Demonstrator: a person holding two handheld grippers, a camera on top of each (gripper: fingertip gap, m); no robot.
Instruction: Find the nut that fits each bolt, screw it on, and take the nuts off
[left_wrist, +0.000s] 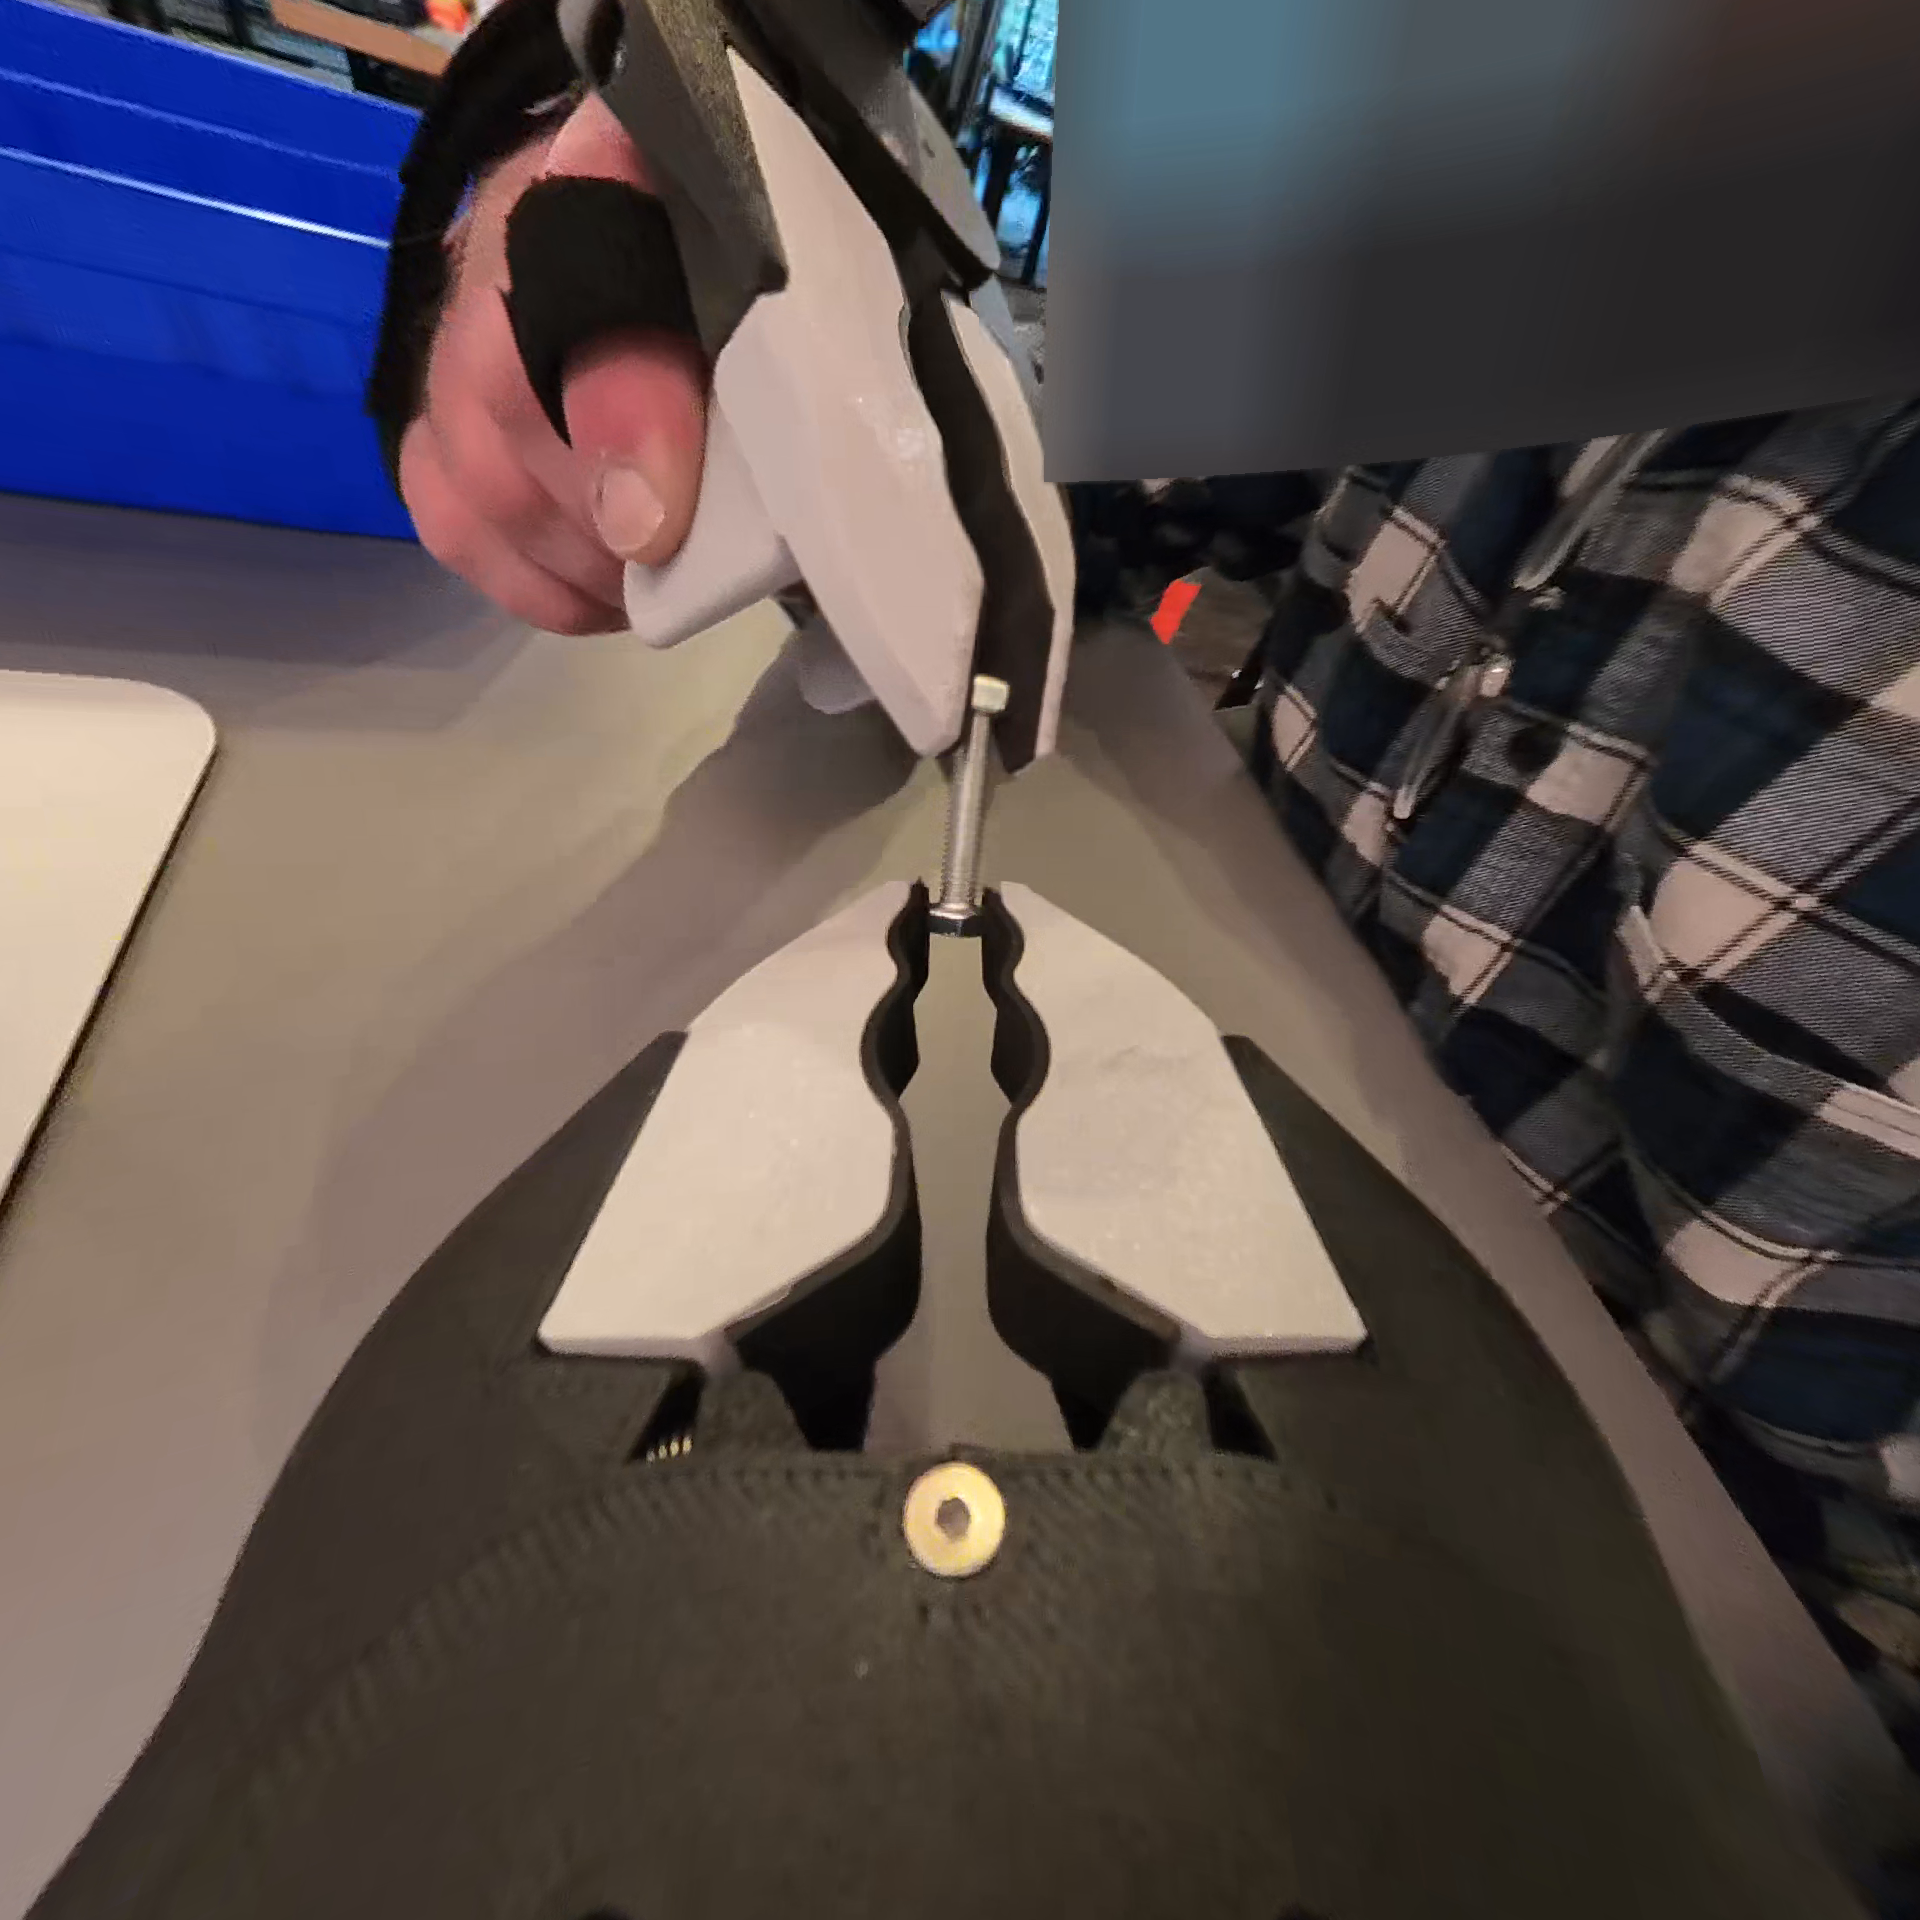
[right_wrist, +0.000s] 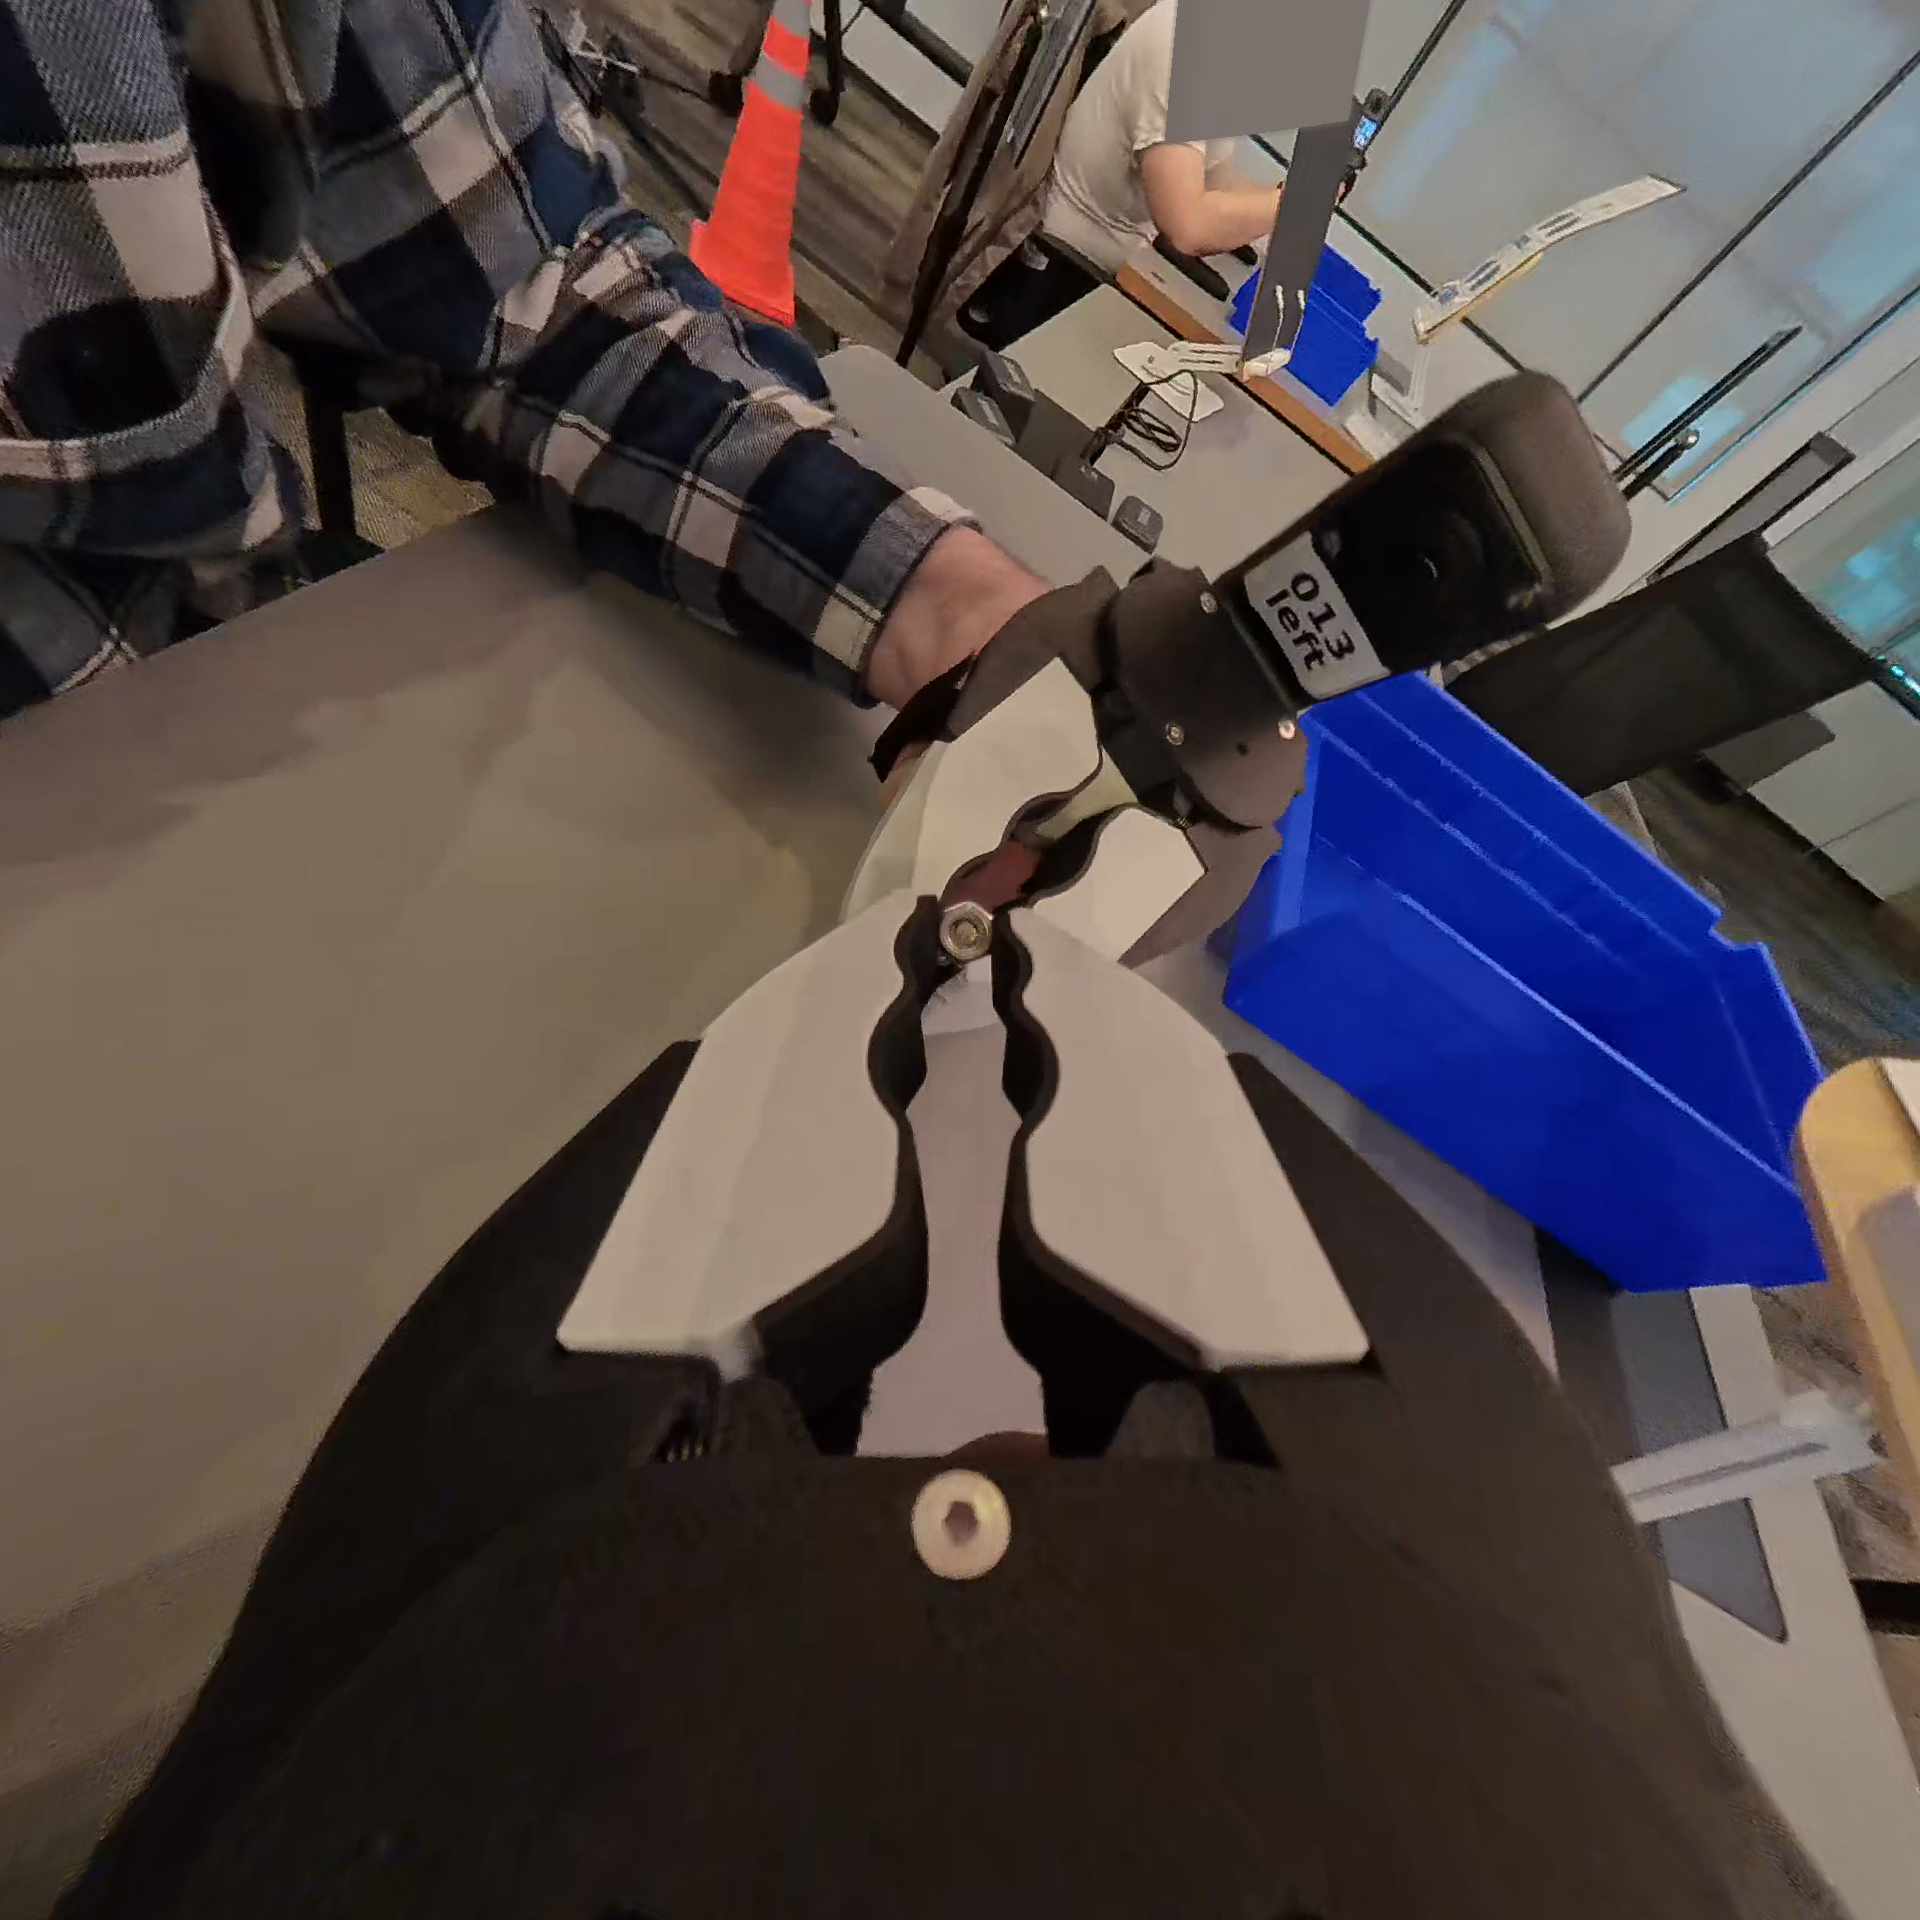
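The bolt (left_wrist: 964, 821) is bright silver, and so is the nut (right_wrist: 963, 932) seen end on. Both sets of tongs (left_wrist: 958, 914) wear pale grey fingers (left_wrist: 800, 1049) edged with black pads on black bodies. The bench (left_wrist: 416, 935) is flat grey. A bin (right_wrist: 1507, 1039) is vivid blue. The sleeve (right_wrist: 675, 436) is checked in navy, white and grey, a cone (right_wrist: 764, 177) is orange with a grey band, and a strap (left_wrist: 592, 281) over the thumb is black

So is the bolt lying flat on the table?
No, the bolt is up off the table, held between the two grippers.
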